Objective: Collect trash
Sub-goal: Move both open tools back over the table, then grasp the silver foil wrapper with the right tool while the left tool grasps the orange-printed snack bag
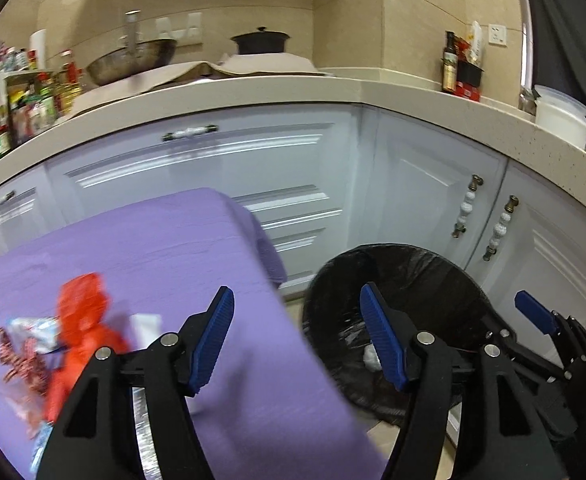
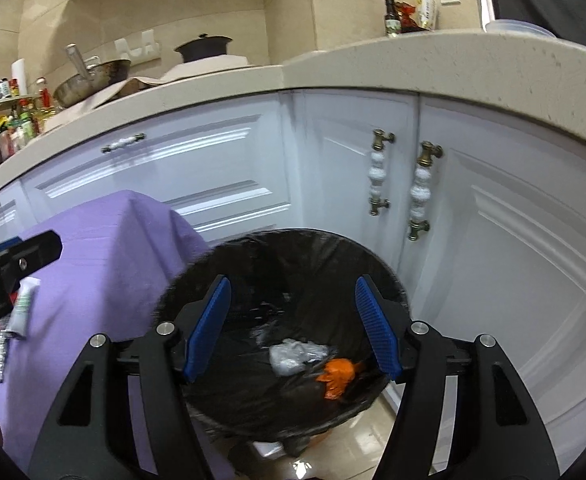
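Observation:
A bin lined with a black bag (image 2: 293, 264) stands on the floor by the white cabinets; a clear crumpled wrapper (image 2: 293, 356) and an orange wrapper (image 2: 337, 372) lie inside it. My right gripper (image 2: 293, 328) hovers over the bin, open and empty. My left gripper (image 1: 297, 340) is open with nothing between its fingers, straddling the edge of the purple-covered table (image 1: 181, 248) and the bin (image 1: 405, 276). On the table lie a red wrapper (image 1: 83, 320), a silver packet (image 1: 33, 330) and other small litter. A white tube (image 2: 23, 306) rests there too.
White cabinet doors with knobbed handles (image 2: 421, 188) stand right behind the bin. The counter (image 1: 293, 92) above carries a metal bowl, a black pot, bottles and a white tub. The right gripper's blue pad (image 1: 533, 314) shows at the far right of the left wrist view.

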Tool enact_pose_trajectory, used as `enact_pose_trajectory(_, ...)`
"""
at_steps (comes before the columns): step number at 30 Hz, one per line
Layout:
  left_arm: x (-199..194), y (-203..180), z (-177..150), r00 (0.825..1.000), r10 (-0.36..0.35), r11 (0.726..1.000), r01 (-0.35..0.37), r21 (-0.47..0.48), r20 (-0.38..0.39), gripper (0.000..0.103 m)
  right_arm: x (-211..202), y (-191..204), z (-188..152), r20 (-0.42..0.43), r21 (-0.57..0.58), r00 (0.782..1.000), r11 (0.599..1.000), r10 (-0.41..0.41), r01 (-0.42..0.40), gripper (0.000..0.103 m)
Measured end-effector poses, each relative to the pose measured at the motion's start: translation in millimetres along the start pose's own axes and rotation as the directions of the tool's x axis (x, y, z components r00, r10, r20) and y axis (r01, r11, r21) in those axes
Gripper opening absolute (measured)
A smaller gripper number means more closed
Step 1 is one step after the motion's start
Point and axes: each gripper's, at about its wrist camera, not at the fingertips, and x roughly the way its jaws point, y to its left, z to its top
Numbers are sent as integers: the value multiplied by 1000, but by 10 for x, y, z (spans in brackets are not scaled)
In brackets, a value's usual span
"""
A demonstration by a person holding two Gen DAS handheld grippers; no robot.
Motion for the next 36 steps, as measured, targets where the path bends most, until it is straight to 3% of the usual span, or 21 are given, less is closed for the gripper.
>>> enact_pose_trajectory(9,-491,726,-241,992,127,990,-126,-70,14,64,-395,697,-38,6,-57,990,989,140,-140,63)
enact_pose_trajectory(19,-904,1542,-654,956,293,945,-293,-145,-24,64,-654,1633,-229,-53,-140,954,944,294,-299,63)
enact_pose_trajectory(25,-985,1847,-821,942,329,926,-335,-177,-61,64,-611,2042,-349,-141,-193,939,922,313,-336,58)
enact_pose_trajectory(36,-946,2052,-983,949,293,929,-311,-198,-116,64,-398,2310,-476,-270,-234,919,907,286,-351,42)
